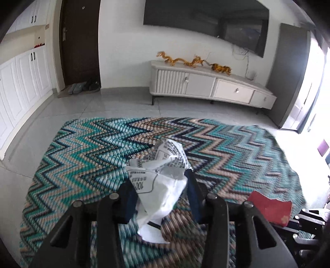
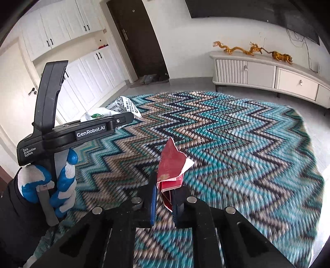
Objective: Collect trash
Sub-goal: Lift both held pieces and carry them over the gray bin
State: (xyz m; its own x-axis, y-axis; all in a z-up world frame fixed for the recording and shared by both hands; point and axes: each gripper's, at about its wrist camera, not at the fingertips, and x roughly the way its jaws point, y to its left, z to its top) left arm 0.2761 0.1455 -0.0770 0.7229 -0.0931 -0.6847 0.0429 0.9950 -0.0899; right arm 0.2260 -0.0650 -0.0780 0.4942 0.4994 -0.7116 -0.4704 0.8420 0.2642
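Gripping: the left gripper [image 1: 158,193] clamps a crumpled white printed paper [image 1: 158,175] between its dark pads, the wad bulging out ahead of and below the fingers [image 1: 129,198].
Right gripper [image 2: 165,198]: closed tight on a torn red card [image 2: 171,165], which stands up between the blue-edged pads with a white scrap at its right edge.
Hand: a white-and-blue glove [image 2: 61,181] grips the left tool's handle, seen at the left of the right wrist view.
Trash: both pieces are held above the rug [image 1: 92,148]; in the left wrist view the card shows at near right.
Rug: zigzag bands of teal, tan and black over a pale tiled floor [image 1: 127,103].
Far side: a white cabinet [image 1: 206,84] under a dark TV [image 1: 206,18], golden figurines [image 1: 193,61] on top; a dark door [image 1: 80,41] to the left.
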